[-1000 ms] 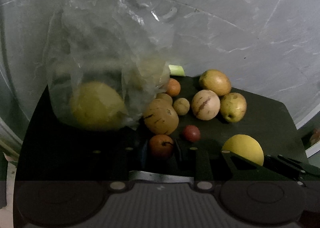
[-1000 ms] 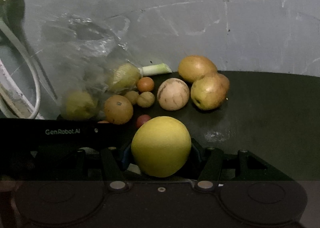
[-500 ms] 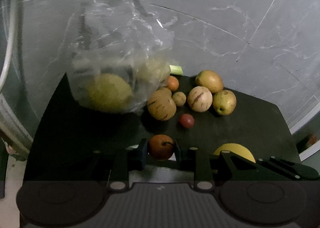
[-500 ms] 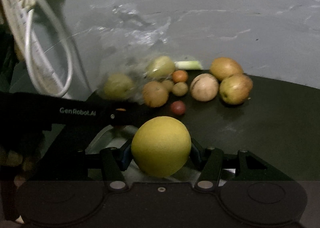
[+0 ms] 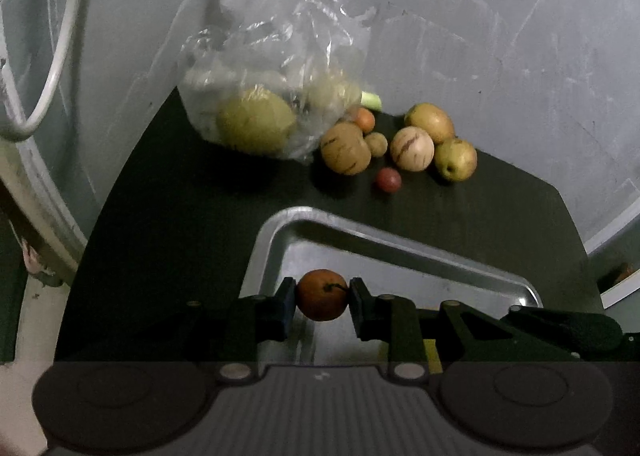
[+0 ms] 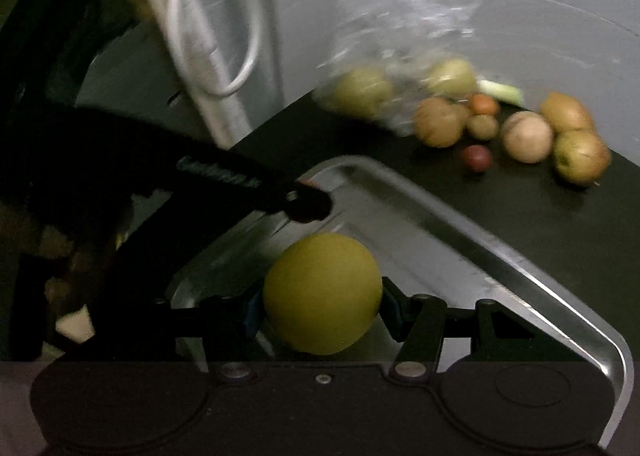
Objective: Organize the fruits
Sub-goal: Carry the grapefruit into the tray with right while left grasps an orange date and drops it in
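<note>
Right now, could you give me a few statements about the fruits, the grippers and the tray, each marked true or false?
1. The left gripper holds a small orange-red fruit. True.
2. The right gripper is open. False: it is shut on a large yellow fruit.
3. Both held fruits are above the metal tray. True.
4. The clear plastic bag holds no fruit. False: greenish-yellow fruits show inside.
5. The small dark red fruit lies in the tray. False: it lies on the black mat.
</note>
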The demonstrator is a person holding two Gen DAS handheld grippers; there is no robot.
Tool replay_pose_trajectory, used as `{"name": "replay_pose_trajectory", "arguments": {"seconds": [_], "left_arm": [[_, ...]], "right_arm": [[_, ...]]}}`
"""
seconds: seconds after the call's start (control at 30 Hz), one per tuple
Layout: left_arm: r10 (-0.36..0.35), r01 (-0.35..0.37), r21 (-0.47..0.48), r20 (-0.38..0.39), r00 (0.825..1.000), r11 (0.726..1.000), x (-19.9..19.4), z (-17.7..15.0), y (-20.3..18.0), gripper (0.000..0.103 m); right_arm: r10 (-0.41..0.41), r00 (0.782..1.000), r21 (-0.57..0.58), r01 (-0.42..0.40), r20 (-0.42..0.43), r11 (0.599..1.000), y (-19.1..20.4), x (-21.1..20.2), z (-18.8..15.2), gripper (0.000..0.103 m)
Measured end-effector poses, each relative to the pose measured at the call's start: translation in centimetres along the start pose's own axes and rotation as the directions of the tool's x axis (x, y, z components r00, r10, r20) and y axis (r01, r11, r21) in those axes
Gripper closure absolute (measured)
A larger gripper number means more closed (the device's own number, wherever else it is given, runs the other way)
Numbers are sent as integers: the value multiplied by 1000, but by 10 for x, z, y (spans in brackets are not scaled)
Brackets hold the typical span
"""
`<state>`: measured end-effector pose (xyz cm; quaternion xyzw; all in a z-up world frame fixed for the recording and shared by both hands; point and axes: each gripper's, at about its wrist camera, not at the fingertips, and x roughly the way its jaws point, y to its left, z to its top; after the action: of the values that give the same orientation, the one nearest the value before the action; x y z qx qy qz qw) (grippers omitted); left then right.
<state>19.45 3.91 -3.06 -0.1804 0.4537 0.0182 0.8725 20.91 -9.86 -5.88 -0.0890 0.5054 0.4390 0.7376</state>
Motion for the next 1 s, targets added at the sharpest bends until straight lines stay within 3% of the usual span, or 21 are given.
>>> {"name": "replay_pose_trajectory", "arguments": {"seconds": [0.23, 0.9, 1.0], "left_arm": [[13, -14, -11, -23, 1000, 1000, -7, -16, 3, 72], [51, -50, 21, -72, 996, 999, -12, -40, 1, 72], [50, -48, 32, -73, 996, 998, -15, -42, 2, 65]], "right_arm": [[24, 999, -171, -30, -39, 985, 33, 1, -15, 44], [-10, 999, -157, 2, -53, 988, 35, -3, -35, 43], [-16, 999, -152, 8, -48, 988, 35, -5, -35, 37]]}}
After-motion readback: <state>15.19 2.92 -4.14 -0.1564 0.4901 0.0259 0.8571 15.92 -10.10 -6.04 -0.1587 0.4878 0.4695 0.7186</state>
